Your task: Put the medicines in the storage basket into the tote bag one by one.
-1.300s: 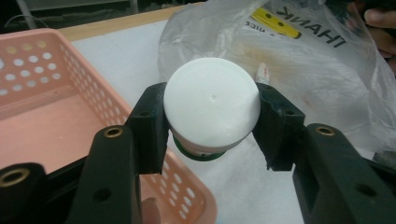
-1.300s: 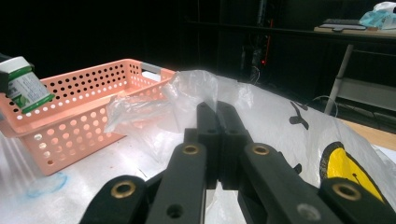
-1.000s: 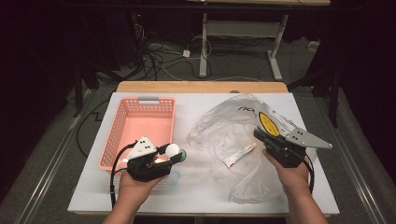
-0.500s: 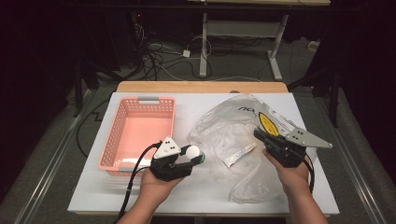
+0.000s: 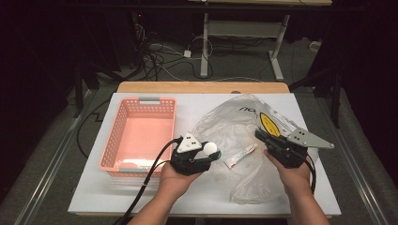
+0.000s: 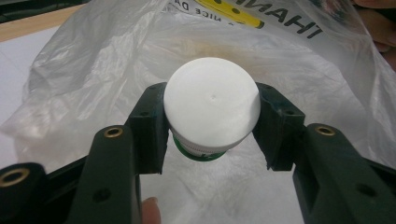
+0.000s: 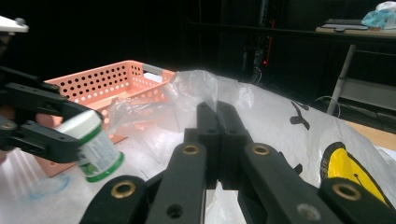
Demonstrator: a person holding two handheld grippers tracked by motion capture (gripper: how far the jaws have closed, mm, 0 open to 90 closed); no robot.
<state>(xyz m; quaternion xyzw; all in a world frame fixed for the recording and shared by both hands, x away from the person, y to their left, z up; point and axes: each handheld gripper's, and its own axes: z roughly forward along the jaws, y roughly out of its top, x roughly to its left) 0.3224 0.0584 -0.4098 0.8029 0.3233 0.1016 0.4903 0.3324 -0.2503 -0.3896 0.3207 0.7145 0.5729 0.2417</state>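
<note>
My left gripper (image 5: 210,154) is shut on a small bottle (image 5: 210,148) with a white cap and a green label, held just above the table at the left edge of a clear plastic bag (image 5: 230,124). In the left gripper view both pads press the bottle's (image 6: 212,102) sides, with the bag (image 6: 93,70) right behind it. My right gripper (image 5: 259,135) is shut on the bag's film at its right side. The right gripper view shows its jaws (image 7: 217,112) closed, with the bag (image 7: 261,107) bunched around them and the bottle (image 7: 93,144) at the left.
An empty pink basket (image 5: 141,136) stands left of the bag on the white table top (image 5: 94,187). A small white and red tube (image 5: 240,155) lies in the bag between the two grippers. The bag carries a yellow print (image 5: 270,123) and black lettering.
My left gripper has carried the bottle to the right, from the basket's front corner to the bag's edge. The right gripper has stayed where it was.
</note>
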